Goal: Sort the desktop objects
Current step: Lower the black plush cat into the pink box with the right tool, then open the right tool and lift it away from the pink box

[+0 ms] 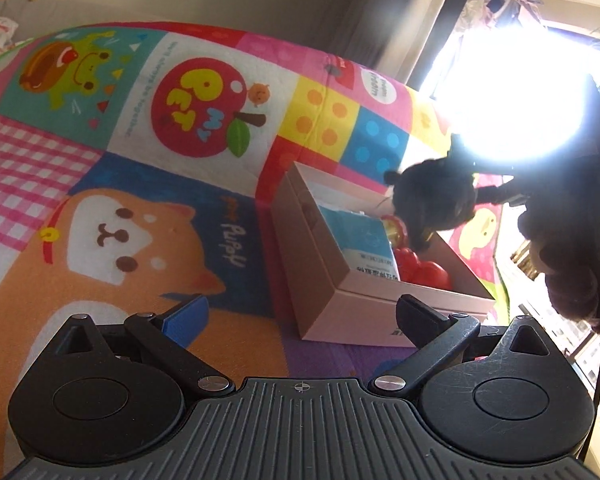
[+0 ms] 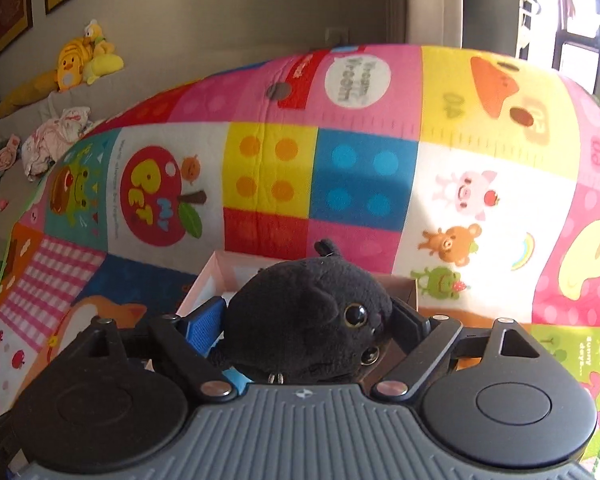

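I'm working in a home, most likely a living room used by a child. A bright cartoon play mat [image 2: 360, 168] fills the middle of both views, printed with animals, apples and dotted blocks. At the upper left of the right wrist view, yellow plush toys [image 2: 80, 64] sit on a grey sofa [image 2: 28, 120] beside crumpled clothes [image 2: 56, 136], with framed pictures [image 2: 12, 4] on the wall above. At the upper right of the left wrist view, laundry [image 1: 508, 4] hangs by a sunlit window [image 1: 516, 92].
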